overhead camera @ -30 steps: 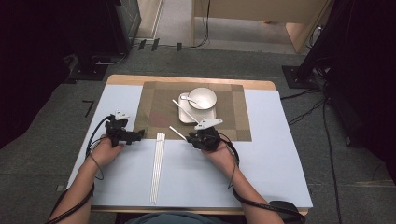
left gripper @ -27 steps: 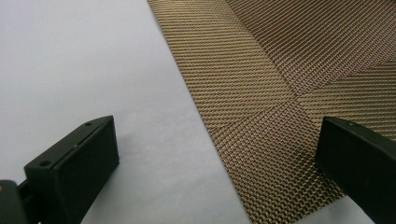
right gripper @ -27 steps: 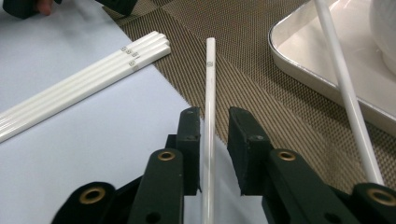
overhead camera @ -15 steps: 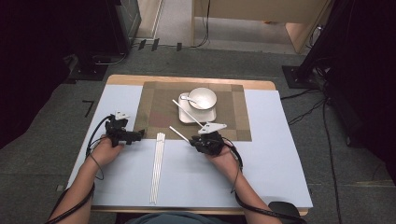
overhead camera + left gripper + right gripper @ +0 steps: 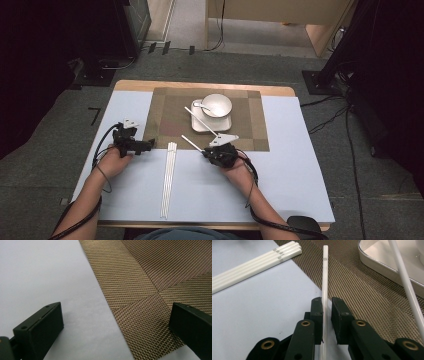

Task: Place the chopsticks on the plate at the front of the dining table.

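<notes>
The right gripper (image 5: 326, 312) has its jaws drawn in close around a white chopstick (image 5: 325, 272), which runs between the pads and sticks out forward over the edge of the brown woven placemat (image 5: 367, 297); the jaws have just been closing on it. From the high view the same chopstick (image 5: 191, 142) juts up and to the left from the right gripper (image 5: 206, 153), near the placemat's near edge (image 5: 165, 125).

The left gripper (image 5: 117, 322) stands wide open with nothing between its jaws, above the placemat's corner (image 5: 140, 290) and the pale blue table (image 5: 37, 272). In the high view it (image 5: 150, 145) sits at the placemat's left edge.

A bundle of white chopsticks (image 5: 169, 180) lies on the table (image 5: 300, 175) between the two hands. On the placemat rests a square white tray (image 5: 197, 125) carrying a white bowl (image 5: 217, 105), with a spoon (image 5: 198, 105) beside the bowl. Another chopstick (image 5: 200, 120) lies slantwise across the tray.
</notes>
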`<state>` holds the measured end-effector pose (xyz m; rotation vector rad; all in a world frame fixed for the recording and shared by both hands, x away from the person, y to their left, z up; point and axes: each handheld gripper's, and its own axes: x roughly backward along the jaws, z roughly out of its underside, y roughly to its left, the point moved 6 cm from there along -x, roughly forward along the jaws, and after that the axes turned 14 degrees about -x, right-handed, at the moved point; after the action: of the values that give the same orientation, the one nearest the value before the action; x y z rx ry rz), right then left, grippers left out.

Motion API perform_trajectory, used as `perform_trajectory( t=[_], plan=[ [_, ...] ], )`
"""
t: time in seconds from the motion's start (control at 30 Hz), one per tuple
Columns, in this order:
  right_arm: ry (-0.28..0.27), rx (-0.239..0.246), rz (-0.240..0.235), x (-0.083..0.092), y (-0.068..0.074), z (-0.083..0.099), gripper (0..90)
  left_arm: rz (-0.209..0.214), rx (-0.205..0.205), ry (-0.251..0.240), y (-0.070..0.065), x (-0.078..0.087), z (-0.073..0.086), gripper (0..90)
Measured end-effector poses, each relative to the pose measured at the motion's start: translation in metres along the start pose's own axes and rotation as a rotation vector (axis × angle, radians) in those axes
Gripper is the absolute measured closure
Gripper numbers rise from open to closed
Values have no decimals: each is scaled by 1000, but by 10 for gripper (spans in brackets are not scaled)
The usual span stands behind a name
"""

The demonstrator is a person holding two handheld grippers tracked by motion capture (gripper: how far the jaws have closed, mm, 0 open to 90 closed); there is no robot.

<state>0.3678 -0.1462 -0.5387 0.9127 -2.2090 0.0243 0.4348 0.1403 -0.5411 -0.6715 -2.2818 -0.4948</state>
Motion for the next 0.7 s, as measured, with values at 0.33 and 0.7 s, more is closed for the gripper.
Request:
perform_trajectory(
  t=[0.33, 0.7],
  plan=[
    [-10, 20, 32, 0, 1, 0, 845, 0, 0, 0, 0, 0, 0, 0],
    [-1, -4, 16, 0, -1, -1, 855, 0, -1, 0, 0, 0, 0, 0]
  ],
)
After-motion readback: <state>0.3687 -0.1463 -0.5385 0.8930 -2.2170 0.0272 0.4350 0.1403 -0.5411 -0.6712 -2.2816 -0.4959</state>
